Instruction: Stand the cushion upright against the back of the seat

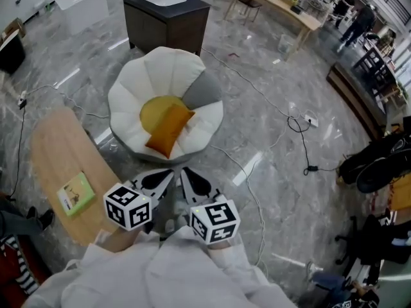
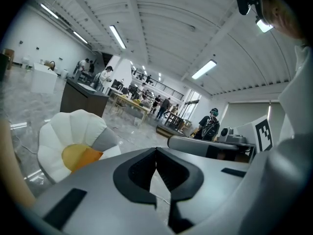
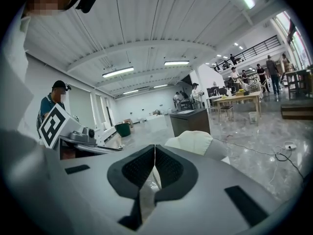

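Observation:
An orange cushion (image 1: 169, 129) lies flat and askew on the yellow centre of a white flower-shaped floor seat (image 1: 131, 85). The seat has one grey petal (image 1: 203, 90) at its right back. My left gripper (image 1: 156, 179) and right gripper (image 1: 194, 180) hover side by side just in front of the seat, both shut and empty, apart from the cushion. In the left gripper view the seat (image 2: 58, 133) and the cushion (image 2: 89, 155) show at lower left beyond the shut jaws. The right gripper view shows a white petal (image 3: 195, 142) just past its shut jaws.
A low wooden table (image 1: 61, 162) with a green book (image 1: 76, 192) stands left of me. A dark cabinet (image 1: 166, 19) stands behind the seat. Cables (image 1: 298, 126) run over the marble floor at right. Long tables and people fill the far background.

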Motion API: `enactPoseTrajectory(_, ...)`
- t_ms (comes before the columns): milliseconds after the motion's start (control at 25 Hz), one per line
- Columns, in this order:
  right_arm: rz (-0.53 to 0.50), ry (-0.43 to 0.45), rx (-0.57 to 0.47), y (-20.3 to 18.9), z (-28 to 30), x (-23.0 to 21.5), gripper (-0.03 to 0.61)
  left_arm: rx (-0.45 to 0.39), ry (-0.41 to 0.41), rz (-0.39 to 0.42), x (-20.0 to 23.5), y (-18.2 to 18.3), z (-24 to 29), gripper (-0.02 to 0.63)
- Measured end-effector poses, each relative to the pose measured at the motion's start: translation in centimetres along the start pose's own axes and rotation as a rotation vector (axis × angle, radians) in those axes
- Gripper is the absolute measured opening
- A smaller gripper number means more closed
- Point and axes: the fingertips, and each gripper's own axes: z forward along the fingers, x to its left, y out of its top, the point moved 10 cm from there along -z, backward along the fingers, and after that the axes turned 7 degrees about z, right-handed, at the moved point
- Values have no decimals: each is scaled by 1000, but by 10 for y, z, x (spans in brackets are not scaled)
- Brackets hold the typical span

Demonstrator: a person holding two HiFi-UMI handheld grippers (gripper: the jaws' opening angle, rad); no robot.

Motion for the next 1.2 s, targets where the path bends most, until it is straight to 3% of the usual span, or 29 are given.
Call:
enactPoseTrajectory(240, -22, 41, 6, 23, 39, -27, 14, -27, 42, -14, 32, 24, 30, 8)
enactPoseTrajectory(800, -40, 104, 9, 116, 156, -140, 14, -68, 152, -15, 125, 107, 136, 8)
enactPoseTrajectory(1200, -18, 163, 30, 143, 203, -193, 14, -50, 204, -41, 156, 126, 192, 8)
